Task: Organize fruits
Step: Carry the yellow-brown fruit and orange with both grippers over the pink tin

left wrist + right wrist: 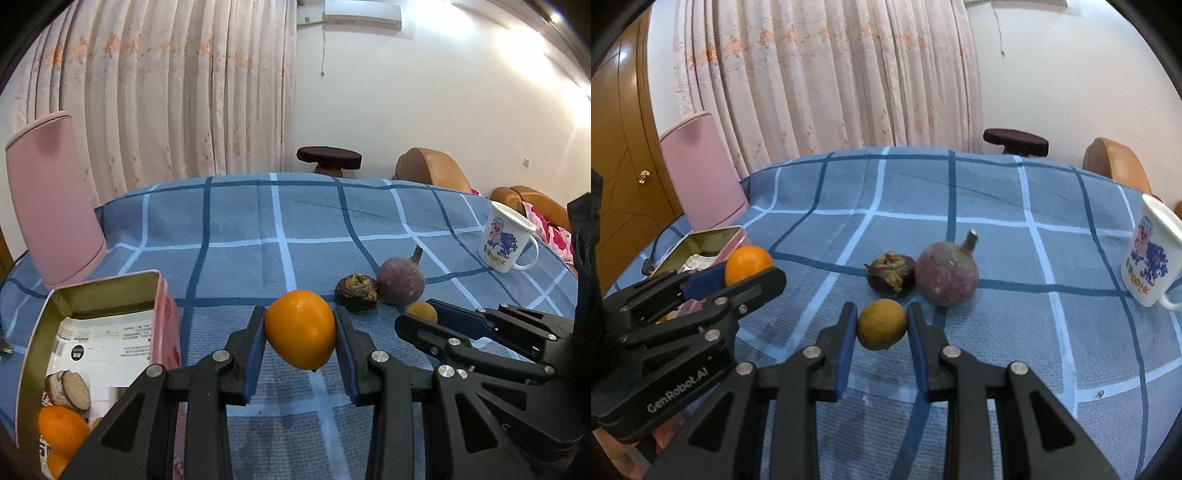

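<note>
My left gripper (300, 330) is shut on an orange (300, 329), held above the blue checked cloth, just right of the open pink tin (162, 295). My right gripper (882, 325) is shut on a small brownish-yellow fruit (882, 324), also lifted off the cloth. In the left wrist view the right gripper (421, 314) shows at the right with that small fruit (423, 312) between its pads. In the right wrist view the left gripper (746, 273) shows at the left with the orange (748, 263). A dark mangosteen (891, 275) and a purple round fruit (948, 273) lie on the cloth beyond.
The pink tin holds more oranges (61, 430) and a round brown piece (68, 389). A pink cylinder (55, 199) stands behind the tin. A white printed mug (506, 240) sits at the right. The checked tablecloth (273, 221) stretches behind; chairs and a dark stool (328, 157) stand past the far edge.
</note>
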A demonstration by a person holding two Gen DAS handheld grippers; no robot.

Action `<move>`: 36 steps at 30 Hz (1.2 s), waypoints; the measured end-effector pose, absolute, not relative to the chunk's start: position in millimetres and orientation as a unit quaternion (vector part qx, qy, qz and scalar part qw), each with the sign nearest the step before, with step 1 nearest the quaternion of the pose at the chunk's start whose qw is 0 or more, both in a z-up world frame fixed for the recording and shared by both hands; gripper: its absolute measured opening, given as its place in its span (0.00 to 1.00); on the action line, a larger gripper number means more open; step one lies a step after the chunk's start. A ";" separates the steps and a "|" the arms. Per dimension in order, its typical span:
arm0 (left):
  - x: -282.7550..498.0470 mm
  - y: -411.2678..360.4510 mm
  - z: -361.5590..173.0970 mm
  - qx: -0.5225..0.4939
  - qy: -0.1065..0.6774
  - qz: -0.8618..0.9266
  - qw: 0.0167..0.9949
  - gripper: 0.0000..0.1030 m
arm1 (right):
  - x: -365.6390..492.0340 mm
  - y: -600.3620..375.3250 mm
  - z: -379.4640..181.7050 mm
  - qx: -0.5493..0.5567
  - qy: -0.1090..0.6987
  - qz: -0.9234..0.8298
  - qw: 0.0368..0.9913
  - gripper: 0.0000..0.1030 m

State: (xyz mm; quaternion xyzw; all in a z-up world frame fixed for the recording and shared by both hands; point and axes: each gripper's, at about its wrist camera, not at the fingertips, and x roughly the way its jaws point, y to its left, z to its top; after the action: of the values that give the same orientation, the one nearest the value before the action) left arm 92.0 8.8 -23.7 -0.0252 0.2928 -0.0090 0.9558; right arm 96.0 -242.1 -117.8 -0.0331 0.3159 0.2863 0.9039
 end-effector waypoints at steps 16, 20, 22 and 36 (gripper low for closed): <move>72.6 31.8 -10.1 -0.025 0.263 0.022 0.964 0.36 | 88.3 -213.8 -103.5 -0.044 0.295 0.306 0.904 0.30; 68.2 42.8 -6.7 -0.034 0.257 0.028 0.965 0.36 | 86.9 -202.8 -98.0 -0.046 0.290 0.313 0.903 0.30; 66.4 46.3 -5.0 -0.035 0.254 0.033 0.966 0.36 | 86.0 -199.1 -96.1 -0.048 0.288 0.315 0.903 0.30; 56.8 84.2 0.1 -0.045 0.248 0.079 0.964 0.36 | 74.2 -163.9 -83.1 -0.067 0.275 0.345 0.895 0.30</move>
State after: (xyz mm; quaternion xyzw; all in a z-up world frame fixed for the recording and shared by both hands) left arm 56.8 84.2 0.1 -0.0451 0.2483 0.0789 0.9644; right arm 74.2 -163.9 -83.1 -0.0667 0.2753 0.3445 0.8950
